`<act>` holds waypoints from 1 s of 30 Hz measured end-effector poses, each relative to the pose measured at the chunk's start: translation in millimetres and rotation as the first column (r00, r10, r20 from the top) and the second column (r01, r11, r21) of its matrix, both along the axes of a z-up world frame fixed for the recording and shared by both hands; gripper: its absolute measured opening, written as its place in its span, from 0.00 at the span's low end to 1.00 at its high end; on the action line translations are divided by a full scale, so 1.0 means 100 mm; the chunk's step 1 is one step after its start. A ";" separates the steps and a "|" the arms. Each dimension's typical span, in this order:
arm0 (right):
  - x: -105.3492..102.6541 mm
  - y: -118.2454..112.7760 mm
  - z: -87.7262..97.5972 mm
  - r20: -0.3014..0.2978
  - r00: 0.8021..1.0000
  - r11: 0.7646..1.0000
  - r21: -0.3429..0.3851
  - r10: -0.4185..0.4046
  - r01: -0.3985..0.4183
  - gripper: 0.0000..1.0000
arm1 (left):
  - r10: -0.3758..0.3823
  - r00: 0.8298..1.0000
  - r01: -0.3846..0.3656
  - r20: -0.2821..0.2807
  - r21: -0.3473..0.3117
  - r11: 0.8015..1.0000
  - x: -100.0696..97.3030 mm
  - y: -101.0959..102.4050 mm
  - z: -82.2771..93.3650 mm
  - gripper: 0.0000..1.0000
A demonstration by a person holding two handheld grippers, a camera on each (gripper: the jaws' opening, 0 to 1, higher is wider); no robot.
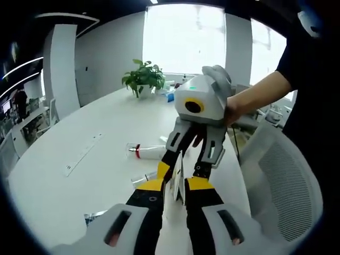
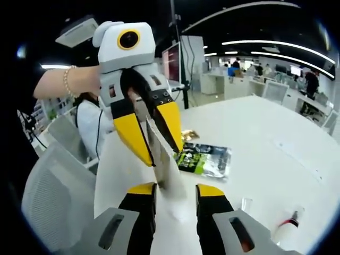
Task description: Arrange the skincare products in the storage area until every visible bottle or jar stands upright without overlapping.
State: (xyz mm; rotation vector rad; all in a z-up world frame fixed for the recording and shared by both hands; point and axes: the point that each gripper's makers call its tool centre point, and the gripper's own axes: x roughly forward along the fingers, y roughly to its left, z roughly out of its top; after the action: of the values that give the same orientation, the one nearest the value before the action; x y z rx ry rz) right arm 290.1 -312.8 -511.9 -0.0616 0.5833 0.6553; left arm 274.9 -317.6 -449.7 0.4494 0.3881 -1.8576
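Left gripper: the left gripper (image 1: pixel 179 187) has its yellow-tipped jaws closed on the edge of a thin white sheet (image 1: pixel 178 178); seen from the right gripper view (image 2: pixel 158 154), it comes in from the upper left, jaws pinched on the same sheet (image 2: pixel 127 175).
Right gripper: the right gripper (image 2: pixel 175 192) has its jaws on either side of the sheet's lower edge; whether they clamp it cannot be told from that view. In the left gripper view it (image 1: pixel 192 159) faces the camera, held by a hand (image 1: pixel 232 110), fingers meeting on the sheet's far edge.
Sheet: held in the air between the two grippers, above the surface (image 1: pixel 79 133), hanging edge-on in the left gripper view.
Tube: a white tube with red cap (image 1: pixel 146 151) lies flat mid-surface; a like item (image 2: pixel 287 227) lies near the lower right of the right gripper view.
Small clear item: lies flat (image 1: pixel 143 179) just beside the left gripper; kind unclear.
Green and black packet: lies flat (image 2: pixel 204 159) on the surface beyond the sheet.
Potted plant: stands (image 1: pixel 143 77) at the far edge of the surface.
Chair: a mesh chair (image 1: pixel 281 180) sits beside the surface edge.
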 end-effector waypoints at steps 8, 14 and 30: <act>-0.03 0.01 0.08 0.011 1.000 1.000 0.013 -0.009 0.009 0.30 | 0.024 1.000 -0.024 -0.013 -0.008 1.000 0.00 0.02 0.03 0.21; -0.01 -0.02 0.12 0.032 0.999 0.999 0.018 -0.035 0.035 0.40 | 0.109 0.994 -0.110 -0.019 -0.029 0.994 0.09 0.07 0.08 0.34; -0.21 -0.18 0.20 0.060 0.991 0.992 0.042 -0.122 0.120 0.66 | 0.354 0.924 -0.367 -0.142 -0.072 0.928 0.35 0.50 0.16 0.61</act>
State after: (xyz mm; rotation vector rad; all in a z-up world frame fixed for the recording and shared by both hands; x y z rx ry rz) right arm 269.6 -331.1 -492.4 -0.0104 0.5103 0.5445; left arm 310.2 -267.9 -434.1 0.1775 0.4321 -1.5391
